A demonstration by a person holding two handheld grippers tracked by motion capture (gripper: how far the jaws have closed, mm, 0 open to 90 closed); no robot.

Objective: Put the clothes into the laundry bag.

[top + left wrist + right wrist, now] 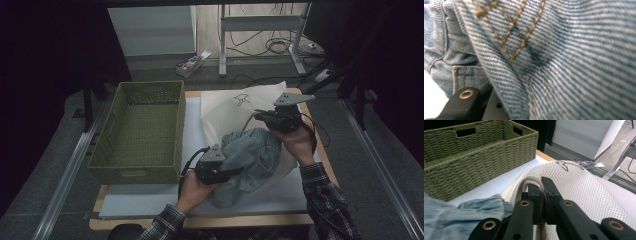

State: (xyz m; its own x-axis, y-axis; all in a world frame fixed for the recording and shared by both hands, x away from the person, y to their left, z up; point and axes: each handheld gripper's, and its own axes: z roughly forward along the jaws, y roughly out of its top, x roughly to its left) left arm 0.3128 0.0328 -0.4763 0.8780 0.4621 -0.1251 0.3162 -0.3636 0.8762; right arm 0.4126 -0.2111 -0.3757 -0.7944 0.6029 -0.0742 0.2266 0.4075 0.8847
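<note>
A pair of light blue jeans [252, 155] lies bunched at the mouth of a white mesh bag [235, 107] on the table. My left gripper [236, 173] is shut on the near edge of the jeans. In the left gripper view the denim [564, 57] with tan stitching presses right up to the camera, and one black finger [461, 105] shows at the lower left. My right gripper [260, 116] holds the bag's edge up, shut on its tan strap [524, 185]. In the right gripper view my right gripper [542, 192] pinches that strap above the mesh [584, 185], with the jeans [461, 217] at the lower left.
An empty green woven basket [137, 165] stands on the left of the table, its side wall [474, 162] close by in the right gripper view. A white mat [150, 200] covers the wooden tabletop. Metal rails run along both sides, and a desk frame and cables stand beyond the far edge.
</note>
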